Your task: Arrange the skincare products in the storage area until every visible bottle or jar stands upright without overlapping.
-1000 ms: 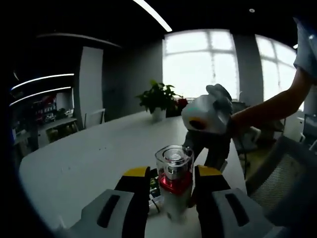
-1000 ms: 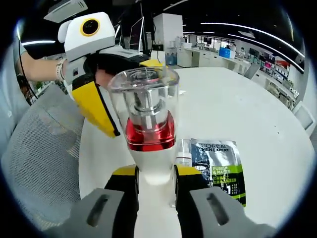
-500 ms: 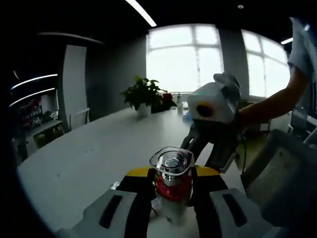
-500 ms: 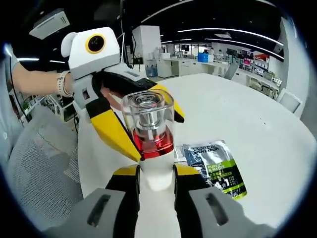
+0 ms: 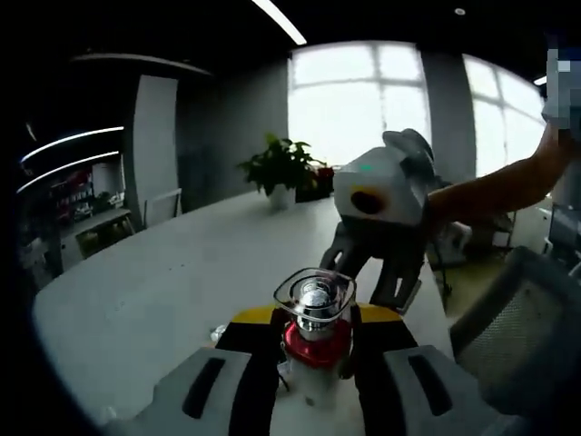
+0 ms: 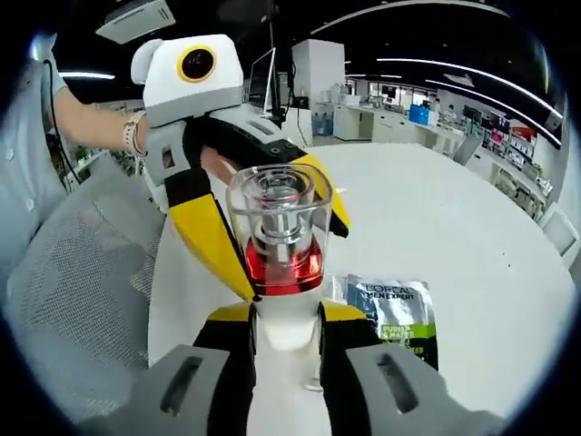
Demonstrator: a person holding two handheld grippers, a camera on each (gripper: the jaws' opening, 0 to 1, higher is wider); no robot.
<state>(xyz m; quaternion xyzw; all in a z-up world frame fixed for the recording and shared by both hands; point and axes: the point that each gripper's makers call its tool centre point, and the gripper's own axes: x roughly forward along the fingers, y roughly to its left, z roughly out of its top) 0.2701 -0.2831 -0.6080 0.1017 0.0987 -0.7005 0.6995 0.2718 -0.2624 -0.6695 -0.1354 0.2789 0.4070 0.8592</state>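
A bottle point(image 5: 314, 338) with a clear cap, a red band and a white body is held upright above the white table point(image 5: 154, 282). My left gripper point(image 5: 314, 318) is shut on it at the red band, yellow tips pressed to both sides. My right gripper point(image 6: 289, 320) is shut on the white lower body of the same bottle point(image 6: 280, 232). In the right gripper view the left gripper point(image 6: 272, 218) comes in from the upper left, its yellow jaws flanking the cap. In the left gripper view the right gripper point(image 5: 368, 277) reaches down from the right, held by a person's arm.
A dark and green product sachet point(image 6: 398, 313) lies flat on the table point(image 6: 454, 209) just right of the bottle. A grey mesh chair point(image 6: 73, 272) stands at the table's edge, also the chair point(image 5: 517, 318). A potted plant point(image 5: 286, 168) sits at the far end.
The left gripper's jaws, apart one second ago, have closed onto the bottle's red band. The right gripper kept its hold. Both views shifted a little with the hands.
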